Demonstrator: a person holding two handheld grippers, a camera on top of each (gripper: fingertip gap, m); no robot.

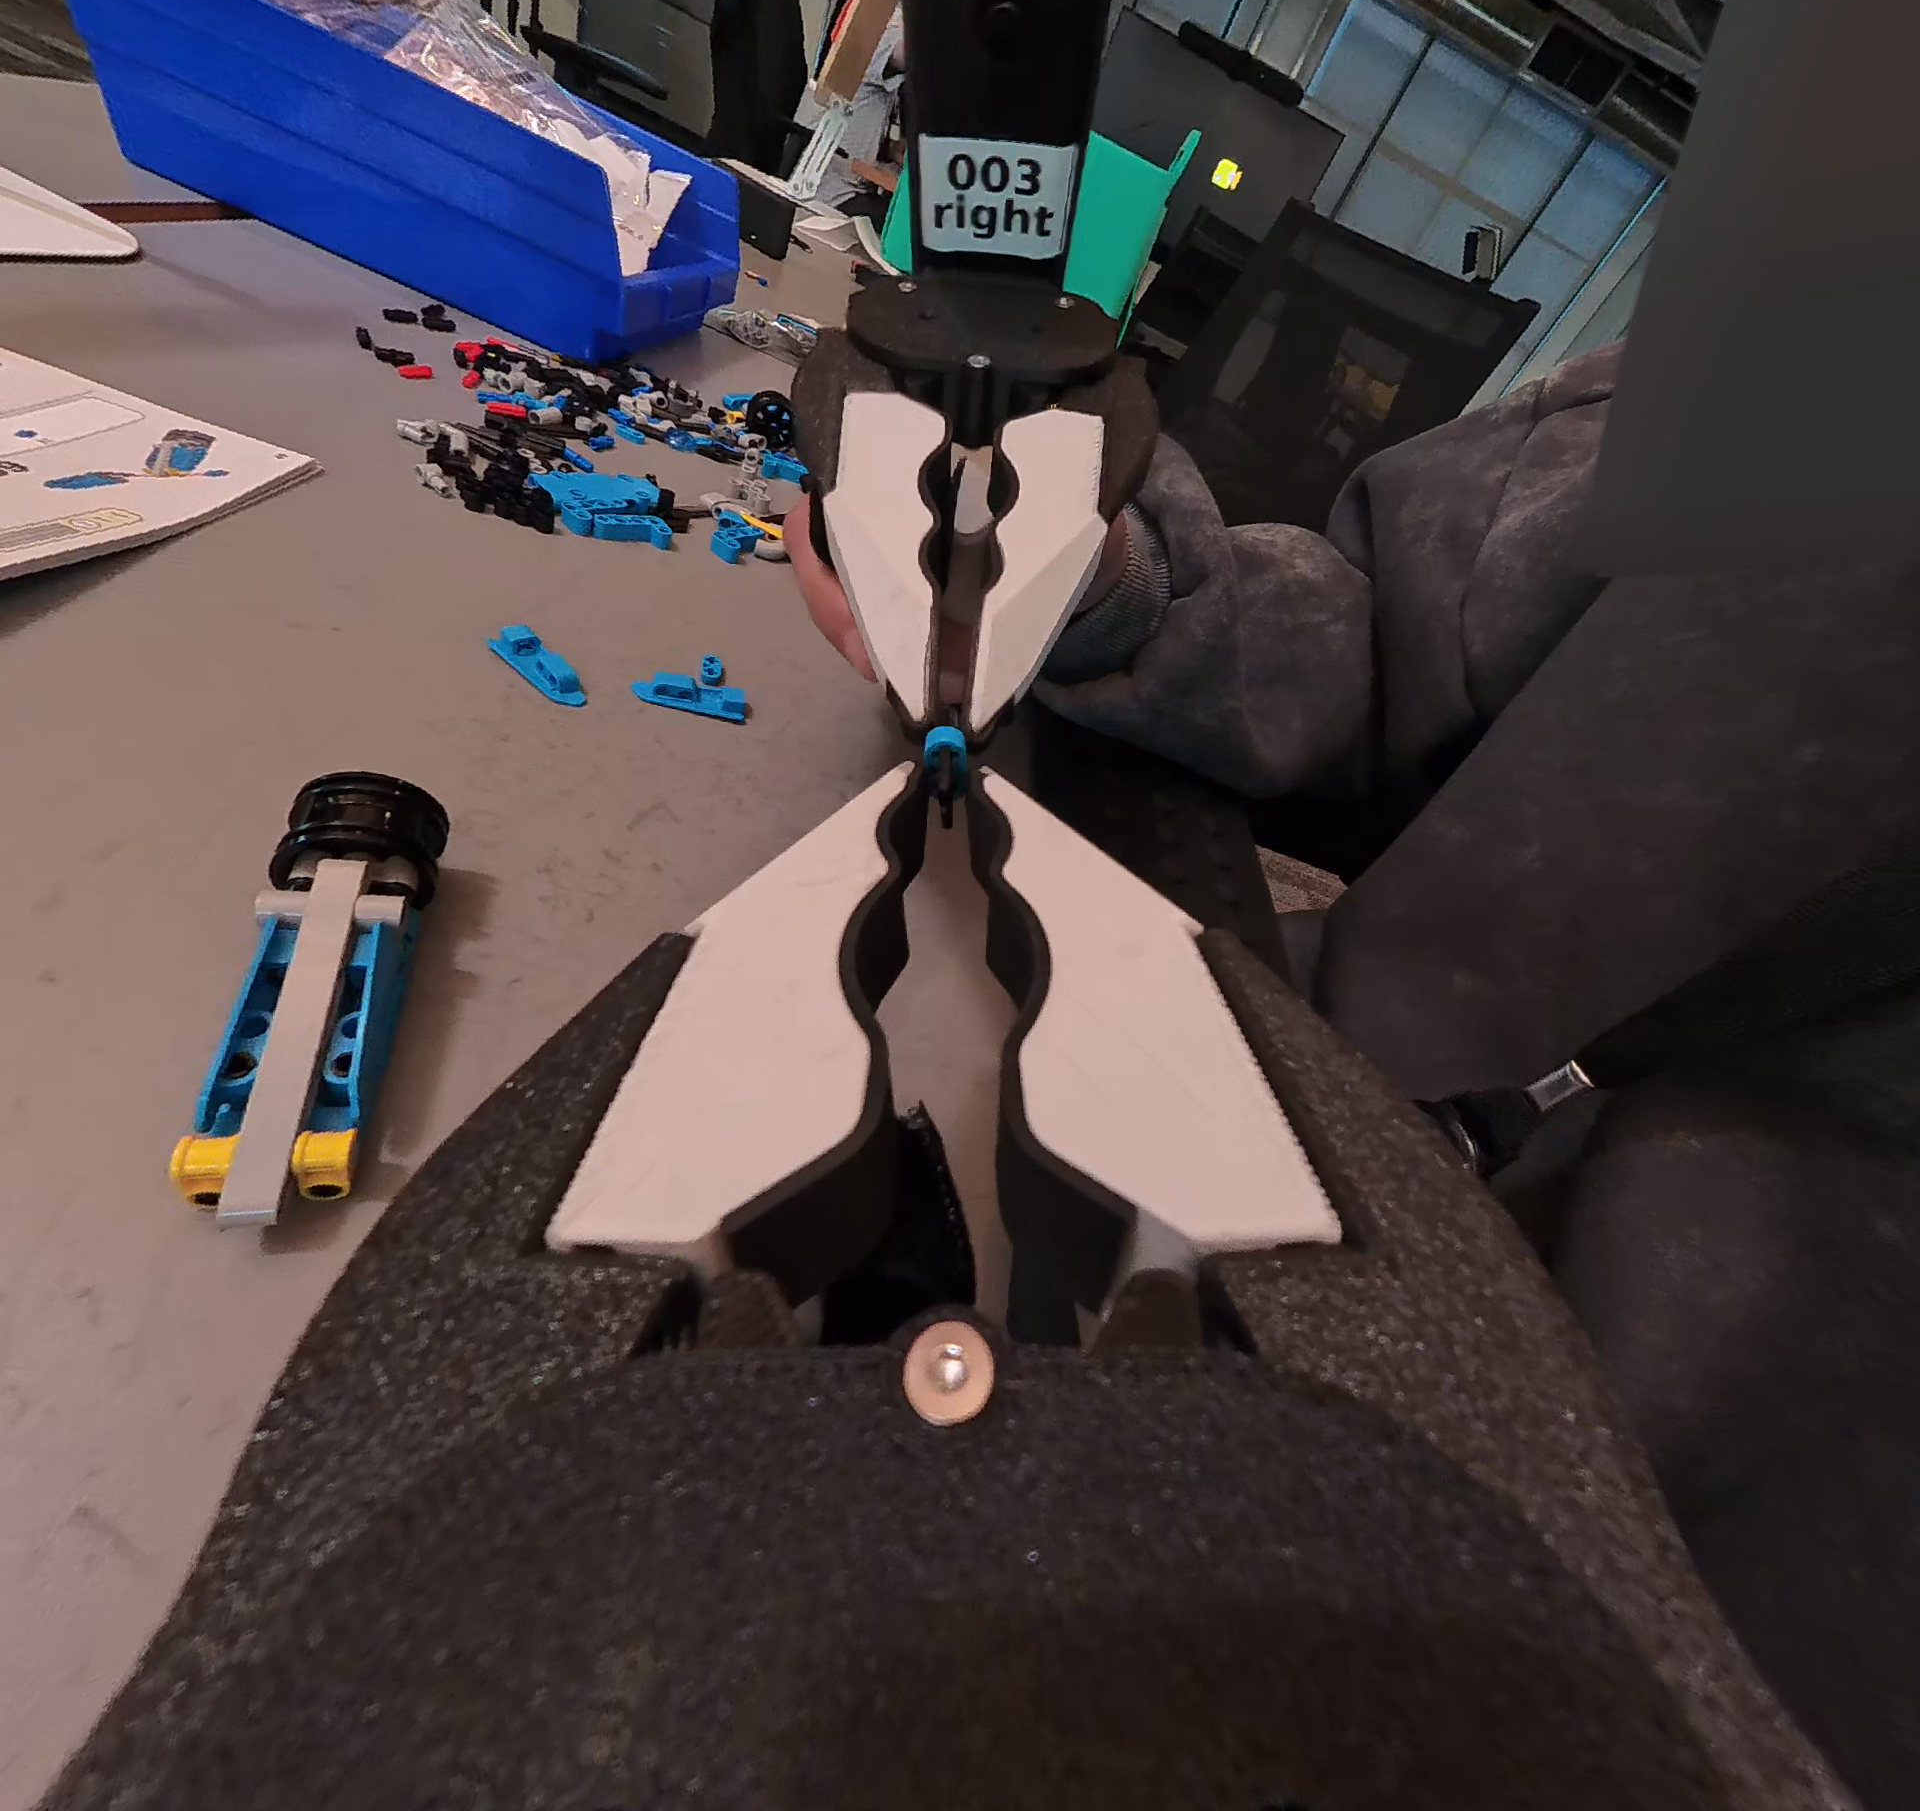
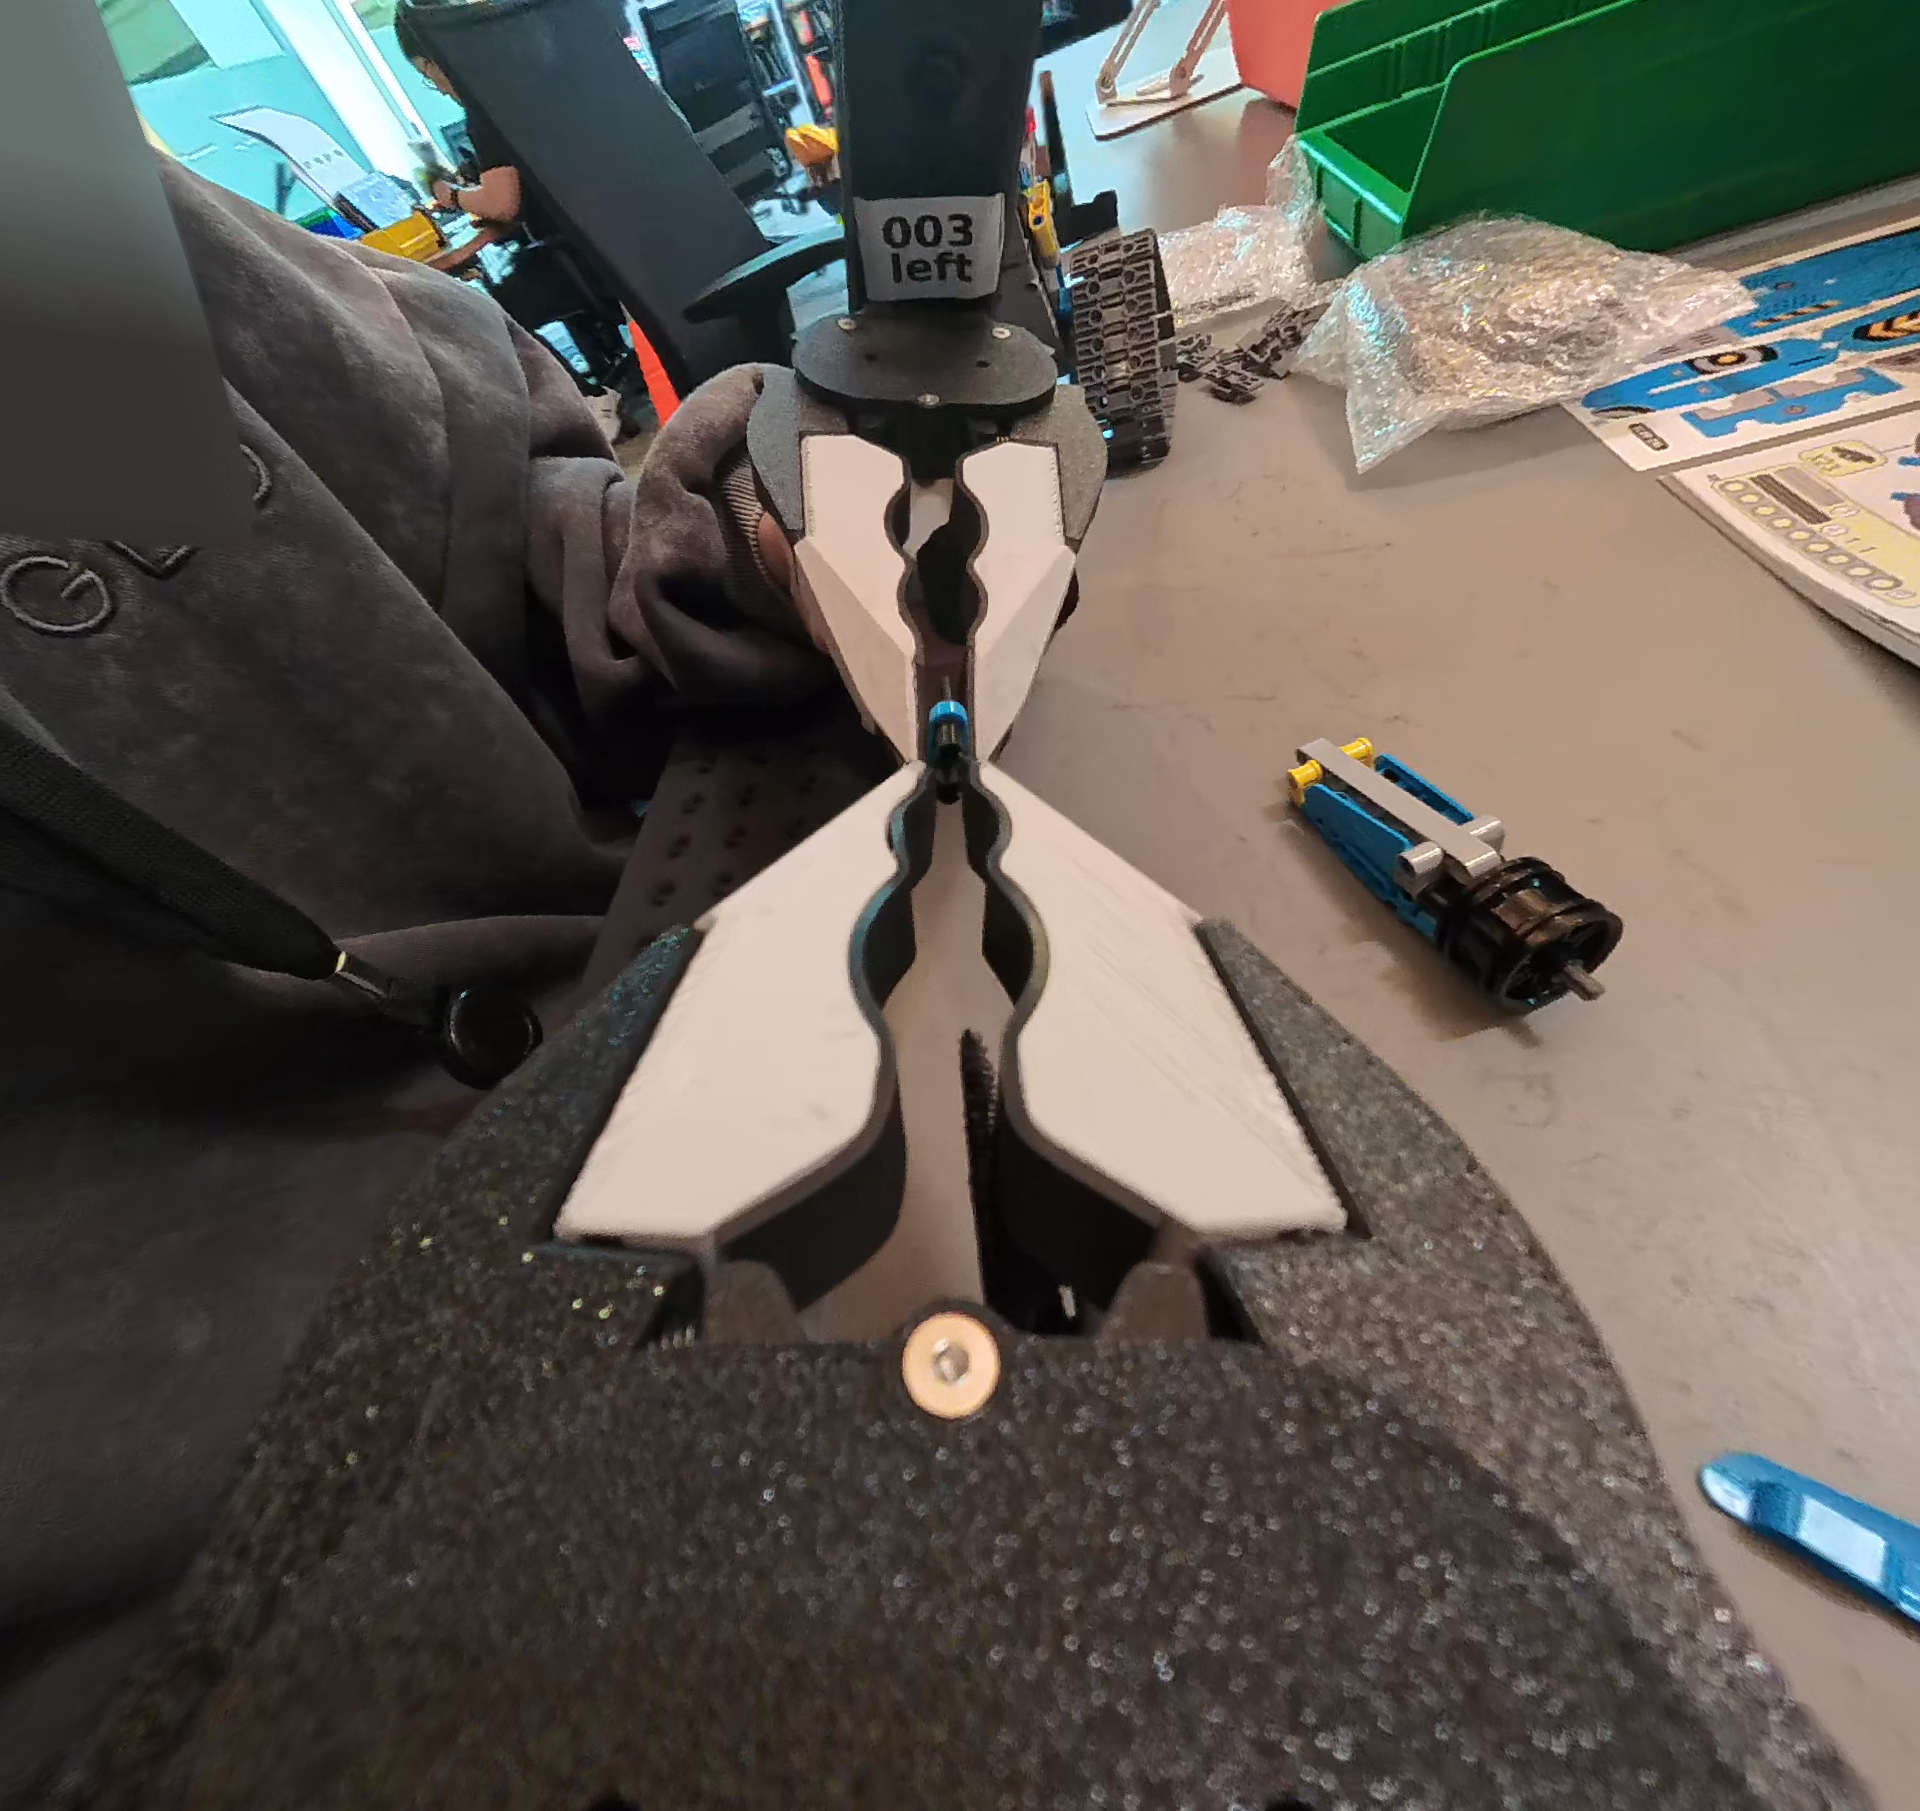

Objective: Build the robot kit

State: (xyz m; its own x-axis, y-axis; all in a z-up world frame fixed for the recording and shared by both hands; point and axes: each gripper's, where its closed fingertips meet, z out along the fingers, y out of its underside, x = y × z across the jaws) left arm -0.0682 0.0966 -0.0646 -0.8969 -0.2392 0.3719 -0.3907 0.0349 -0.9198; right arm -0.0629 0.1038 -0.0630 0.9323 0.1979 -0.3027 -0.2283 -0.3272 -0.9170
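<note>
1. In the left wrist view, the left hand-held gripper (image 1: 940, 785) is reaching up the middle of the frame, its white fingers (image 1: 790, 1013) pressing together on the black lower end of a small blue-and-black pin piece (image 1: 943, 759)
2. The right hand-held gripper (image 1: 945, 717) is coming down from the top of the frame, tip to tip with the left one, pinching the blue end of the same piece (both views agree)
3. At lower left of the frame, a blue-and-grey assembly with a black wheel (image 1: 312, 1003) is lying on the grey counter (image 1: 156, 774)
4. Loose small parts (image 1: 592, 452) are lying at upper left, just beside a blue bin (image 1: 343, 130)
</note>
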